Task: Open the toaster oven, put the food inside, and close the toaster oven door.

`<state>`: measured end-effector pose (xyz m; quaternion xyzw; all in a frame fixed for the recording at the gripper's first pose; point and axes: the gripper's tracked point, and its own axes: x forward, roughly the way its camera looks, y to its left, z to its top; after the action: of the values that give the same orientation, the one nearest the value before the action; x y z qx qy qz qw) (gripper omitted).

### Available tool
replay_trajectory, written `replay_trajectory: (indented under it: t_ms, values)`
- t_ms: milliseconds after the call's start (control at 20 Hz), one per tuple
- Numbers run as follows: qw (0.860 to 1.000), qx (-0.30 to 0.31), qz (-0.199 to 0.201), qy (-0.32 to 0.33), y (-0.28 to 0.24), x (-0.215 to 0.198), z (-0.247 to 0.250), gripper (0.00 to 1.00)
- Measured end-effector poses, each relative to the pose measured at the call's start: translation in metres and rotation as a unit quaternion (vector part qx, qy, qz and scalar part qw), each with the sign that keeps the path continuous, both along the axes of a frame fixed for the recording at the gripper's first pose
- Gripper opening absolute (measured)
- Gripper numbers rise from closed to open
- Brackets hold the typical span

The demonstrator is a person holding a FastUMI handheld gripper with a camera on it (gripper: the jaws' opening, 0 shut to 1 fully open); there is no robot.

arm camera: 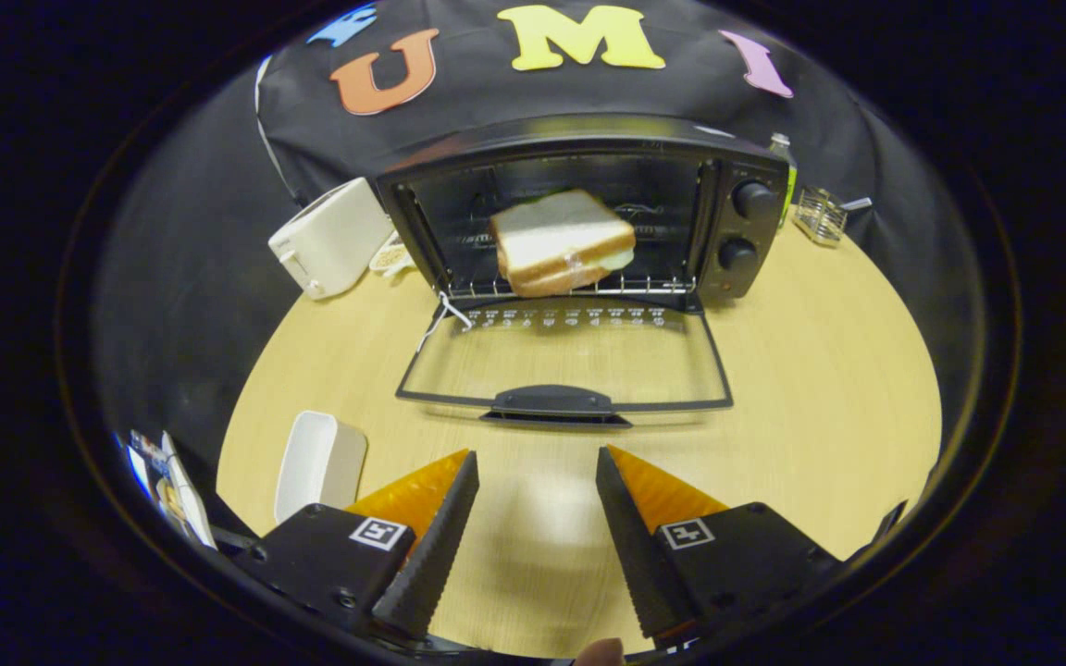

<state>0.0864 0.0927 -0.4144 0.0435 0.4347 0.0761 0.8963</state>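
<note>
Hovering tool (538,481) spread, empty, short of oven door (563,365).

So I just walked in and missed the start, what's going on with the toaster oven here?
A person is working a handheld gripper over a wooden table. Its fingers are open and hold nothing. Just ahead of them the toaster oven stands with its glass door folded down flat, handle nearest the fingers. The sandwich already sits on the rack inside. Closing the door is what remains. A white toaster stands beside the oven, and a white dish lies near the fingers.
</note>
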Motion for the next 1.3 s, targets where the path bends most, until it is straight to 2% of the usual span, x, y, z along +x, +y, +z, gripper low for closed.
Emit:
replay_trajectory:
  t_ms: [400,850,1100,1300]
  values:
    - [0.998,-0.008,-0.055,0.012,-0.009,0.029,-0.041,0.85]
    - [0.998,-0.022,-0.057,0.001,-0.011,0.034,-0.046,0.85]
    - [0.998,-0.019,-0.065,-0.011,-0.012,0.034,-0.008,0.85]
    - [0.996,-0.026,-0.049,-0.076,-0.009,0.052,0.047,0.85]
